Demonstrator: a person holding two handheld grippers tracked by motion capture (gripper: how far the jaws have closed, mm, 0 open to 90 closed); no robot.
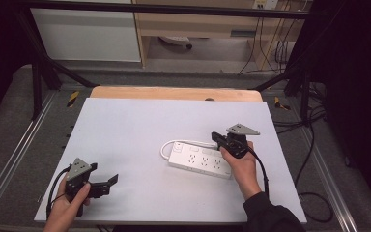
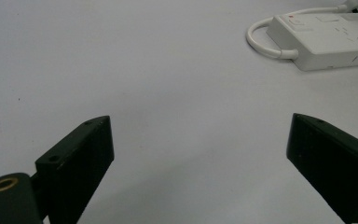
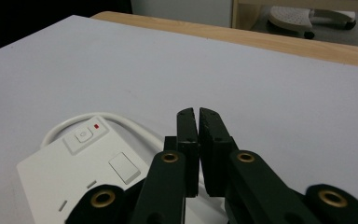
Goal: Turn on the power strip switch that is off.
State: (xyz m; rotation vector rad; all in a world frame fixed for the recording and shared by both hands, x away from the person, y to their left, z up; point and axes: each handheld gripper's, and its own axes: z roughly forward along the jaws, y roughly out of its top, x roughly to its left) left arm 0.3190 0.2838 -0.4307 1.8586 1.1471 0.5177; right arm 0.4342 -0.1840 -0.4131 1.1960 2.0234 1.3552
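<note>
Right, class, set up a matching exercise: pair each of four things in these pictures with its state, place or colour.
Things:
1. left claw
2. right claw
3. power strip
4. table edge

Descriptions:
A. bare wood, far side
B. jaws shut, nothing between them
C. jaws wide apart over the mat
D. white, with a looped cord

Pairs: 1-C, 2-B, 3-D, 4-A

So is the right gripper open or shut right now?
Shut. In the right gripper view, the right gripper has its two black jaws pressed together, nothing between them, above the power strip.
</note>
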